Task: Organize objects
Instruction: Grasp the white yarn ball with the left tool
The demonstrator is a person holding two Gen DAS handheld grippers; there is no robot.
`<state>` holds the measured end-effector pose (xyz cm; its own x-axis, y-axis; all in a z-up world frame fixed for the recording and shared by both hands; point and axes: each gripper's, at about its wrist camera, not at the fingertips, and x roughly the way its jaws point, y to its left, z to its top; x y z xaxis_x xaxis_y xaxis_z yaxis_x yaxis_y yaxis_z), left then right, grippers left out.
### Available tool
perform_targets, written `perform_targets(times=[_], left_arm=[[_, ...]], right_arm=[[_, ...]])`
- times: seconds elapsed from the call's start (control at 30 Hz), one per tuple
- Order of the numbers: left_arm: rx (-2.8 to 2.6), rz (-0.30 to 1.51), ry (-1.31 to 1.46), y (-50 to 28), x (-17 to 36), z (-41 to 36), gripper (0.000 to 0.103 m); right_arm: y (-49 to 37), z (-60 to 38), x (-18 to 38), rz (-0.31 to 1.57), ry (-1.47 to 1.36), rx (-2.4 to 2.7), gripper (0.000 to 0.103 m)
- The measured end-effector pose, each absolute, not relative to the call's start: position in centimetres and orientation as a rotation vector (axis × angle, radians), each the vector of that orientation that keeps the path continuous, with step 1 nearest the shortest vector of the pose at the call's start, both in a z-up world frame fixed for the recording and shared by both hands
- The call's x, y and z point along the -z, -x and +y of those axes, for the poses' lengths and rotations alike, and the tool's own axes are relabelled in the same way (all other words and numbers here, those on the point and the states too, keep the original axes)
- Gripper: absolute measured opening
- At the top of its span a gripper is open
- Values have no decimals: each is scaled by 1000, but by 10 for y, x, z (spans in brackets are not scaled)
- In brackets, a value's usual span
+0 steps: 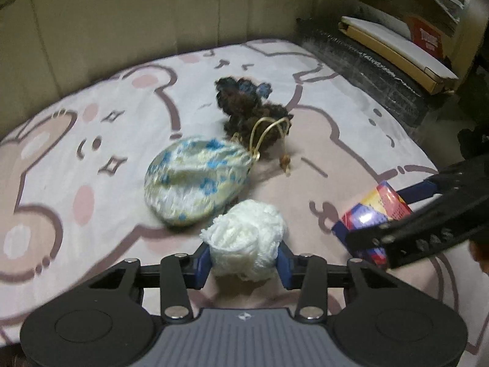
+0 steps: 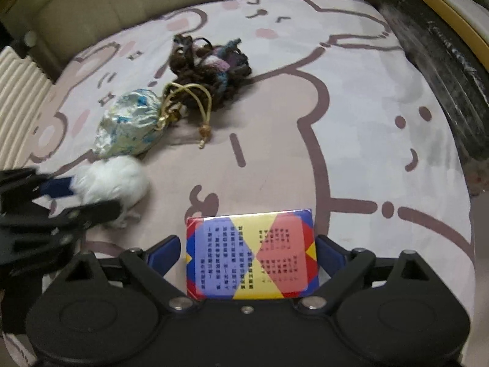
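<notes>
A white yarn ball (image 1: 247, 244) rests on the bear-print bedsheet (image 1: 91, 140), and my left gripper (image 1: 243, 250) is shut on it, a blue pad pressing each side. In the right wrist view the same ball (image 2: 113, 180) sits at the left gripper's tips (image 2: 82, 198). My right gripper (image 2: 249, 244) is shut on a flat red, yellow and blue box (image 2: 250, 253) with printed text. From the left wrist view that box (image 1: 373, 211) looks tilted up off the sheet. Further back lie a pale blue-flowered drawstring pouch (image 1: 195, 183) with a gold cord, and a dark brown yarn tangle (image 1: 247, 104).
A dark strip (image 1: 366, 61) runs along the bed's right edge, with a long cardboard box (image 1: 397, 46) and shelves beyond it. Beige panels (image 1: 122, 15) back the bed. A ribbed cream object (image 2: 21, 82) stands at the bed's left side.
</notes>
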<state>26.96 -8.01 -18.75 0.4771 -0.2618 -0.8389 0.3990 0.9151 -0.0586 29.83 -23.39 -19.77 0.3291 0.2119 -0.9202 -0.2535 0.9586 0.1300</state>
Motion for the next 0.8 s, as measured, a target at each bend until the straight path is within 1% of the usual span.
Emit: perform_targets(times=[0.13,0.2,0.3,0.33,0.37,0.47,0.53,0.8], left_arm=[[402,1096,-103,-262,186,-71,44],[416,1133,-122,-255,186,-71,44],[446,1133,-176,-243,189,-72,48],[451,1123,-198,-241,189,-73,53],[451,1110,-218,-239,189,-74,61],[449,1047,-255,-240,184,-76,74],[461,1011,-254,-242,181,-77,79],[449,964,-238,-262,183,-83,80]], right_arm=[[-298,-223,203,1225,121,-281,95],[-298,-219,204,1231,150,-276,95],[-299,-220,203,1225,152,-275,92],[-300,-220,203,1227,154,-277,92],[-300,-220,202,1227,157,-278,92],[-299,-219,201,1223,171,-289,90],[-298,-220,201,1222,169,-293,90],[-298,-218,201,1218,175,-299,90]])
